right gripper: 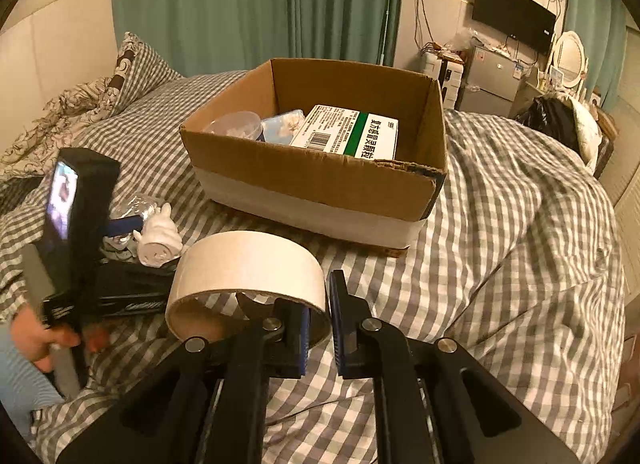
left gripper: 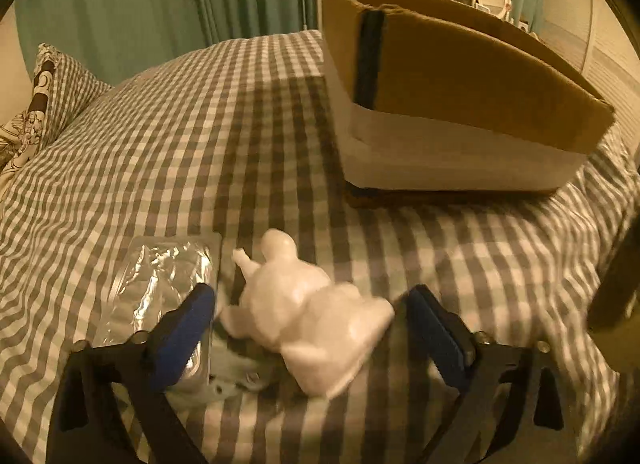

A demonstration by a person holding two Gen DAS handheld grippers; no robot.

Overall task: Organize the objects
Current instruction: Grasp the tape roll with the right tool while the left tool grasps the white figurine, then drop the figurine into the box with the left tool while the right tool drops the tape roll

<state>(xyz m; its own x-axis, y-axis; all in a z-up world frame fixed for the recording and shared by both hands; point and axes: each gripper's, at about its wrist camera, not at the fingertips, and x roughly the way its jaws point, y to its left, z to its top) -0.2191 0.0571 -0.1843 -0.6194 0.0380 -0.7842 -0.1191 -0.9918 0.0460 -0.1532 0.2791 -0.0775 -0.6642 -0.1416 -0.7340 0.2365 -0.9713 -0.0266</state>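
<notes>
Left gripper (left gripper: 312, 306) fingers (left gripper: 188, 328) wide around white figurine (left gripper: 308, 312).

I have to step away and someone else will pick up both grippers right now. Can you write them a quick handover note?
Left gripper: open, fingers either side of the white figurine lying on the checked bedspread; not gripped yet.
Right gripper: shut on the wall of the tape roll, held above the bed in front of the cardboard box.
Done: the box already holds a medicine box, a clear plastic container and a light blue packet.
Left: drop the tape in the box, grip and box the figurine, then the clear plastic package beside it.
</notes>
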